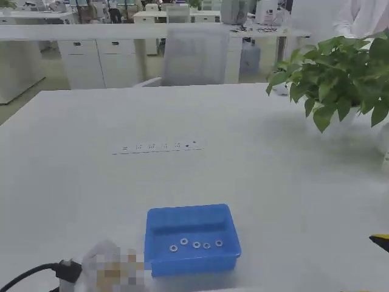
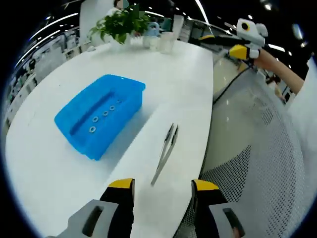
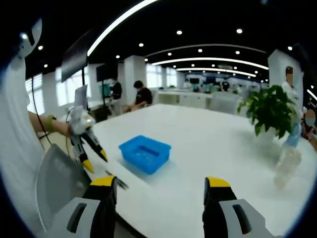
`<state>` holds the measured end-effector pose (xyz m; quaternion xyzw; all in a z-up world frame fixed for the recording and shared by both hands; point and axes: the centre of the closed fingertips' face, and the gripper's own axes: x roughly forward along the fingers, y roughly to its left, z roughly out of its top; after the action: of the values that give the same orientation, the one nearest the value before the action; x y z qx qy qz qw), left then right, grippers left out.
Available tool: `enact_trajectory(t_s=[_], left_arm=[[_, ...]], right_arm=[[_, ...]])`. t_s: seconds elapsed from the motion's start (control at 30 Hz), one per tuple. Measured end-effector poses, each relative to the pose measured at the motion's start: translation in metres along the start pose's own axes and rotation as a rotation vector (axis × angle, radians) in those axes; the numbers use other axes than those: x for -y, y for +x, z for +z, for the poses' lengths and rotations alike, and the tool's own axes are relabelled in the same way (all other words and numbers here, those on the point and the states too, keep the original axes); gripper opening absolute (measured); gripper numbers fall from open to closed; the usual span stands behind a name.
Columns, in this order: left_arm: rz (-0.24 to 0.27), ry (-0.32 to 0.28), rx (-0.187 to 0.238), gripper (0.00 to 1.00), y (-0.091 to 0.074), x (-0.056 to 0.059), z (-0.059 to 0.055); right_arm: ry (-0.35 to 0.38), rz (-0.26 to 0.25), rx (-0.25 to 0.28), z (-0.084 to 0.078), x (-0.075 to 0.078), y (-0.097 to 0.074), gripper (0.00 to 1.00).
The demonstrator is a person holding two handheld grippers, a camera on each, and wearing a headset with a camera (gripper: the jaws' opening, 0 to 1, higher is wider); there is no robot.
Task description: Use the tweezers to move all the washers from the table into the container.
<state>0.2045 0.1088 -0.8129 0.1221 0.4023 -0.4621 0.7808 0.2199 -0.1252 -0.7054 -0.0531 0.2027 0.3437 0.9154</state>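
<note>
A blue container (image 1: 191,238) stands near the table's front edge with several washers (image 1: 196,244) in a row inside it. Farther back on the table lies a short row of small pale pieces (image 1: 157,146), too blurred to identify. The tweezers (image 2: 166,151) lie on the white table beside the container (image 2: 99,114), just ahead of my left gripper (image 2: 161,188), which is open and holds nothing. My right gripper (image 3: 161,186) is also open and bare, held well back from the container (image 3: 145,153). The left gripper (image 3: 94,159) hangs by the table edge.
A potted plant (image 1: 340,79) stands at the table's right rear, with a clear bottle (image 3: 287,163) near it. A grey chair (image 1: 194,55) sits behind the table. A mesh seat (image 2: 257,163) is off the table's near edge. A black cable (image 1: 30,275) runs at the lower left.
</note>
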Motion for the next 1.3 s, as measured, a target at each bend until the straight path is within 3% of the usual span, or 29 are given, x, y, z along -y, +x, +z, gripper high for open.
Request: enact_trajectory(t_s=[0.07,0.1,0.13,0.3,0.5,0.57,0.67,0.77,0.87,1.07,1.17,1.3], left_arm=[[0.067,-0.091,0.126,0.54,-0.017,-0.007,0.009],[0.093,-0.127,0.168,0.56,-0.024,-0.010,0.011],[0.150,-0.160,0.241,0.59,-0.036,-0.015,0.016],[0.361,-0.239,0.507,0.75,-0.085,-0.029,0.033],[0.544,-0.298,0.741,0.99,-0.137,-0.038,0.040],[0.601,-0.291,0.802,0.99,-0.154,-0.039,0.041],[0.685,-0.258,0.842,0.99,-0.173,-0.037,0.042],[0.722,-0.264,0.861,0.99,-0.182,-0.033,0.041],[0.741,-0.279,0.883,0.99,-0.187,-0.032,0.038],[0.726,-0.305,0.882,0.99,-0.185,-0.032,0.031],[0.724,-0.296,0.884,0.99,-0.185,-0.031,0.030],[0.729,-0.294,0.887,0.99,-0.184,-0.029,0.029]], right_arm=[[0.006,0.007,0.008,0.000,0.001,0.002,0.71],[0.010,0.009,0.014,0.001,0.002,0.004,0.72],[0.016,0.011,0.022,0.001,0.003,0.005,0.73],[0.049,0.021,0.063,0.005,0.004,0.015,0.81],[0.092,0.040,0.151,0.014,0.000,0.027,0.95],[0.097,0.031,0.208,0.023,0.000,0.028,0.99],[0.118,0.026,0.275,0.031,0.002,0.024,0.99],[0.154,0.028,0.303,0.033,0.002,0.022,0.99],[0.153,0.026,0.296,0.033,0.000,0.023,0.99],[0.116,0.013,0.206,0.017,-0.006,0.027,0.99],[0.102,0.009,0.199,0.017,-0.009,0.026,0.99],[0.106,-0.008,0.208,0.018,-0.002,0.025,0.99]])
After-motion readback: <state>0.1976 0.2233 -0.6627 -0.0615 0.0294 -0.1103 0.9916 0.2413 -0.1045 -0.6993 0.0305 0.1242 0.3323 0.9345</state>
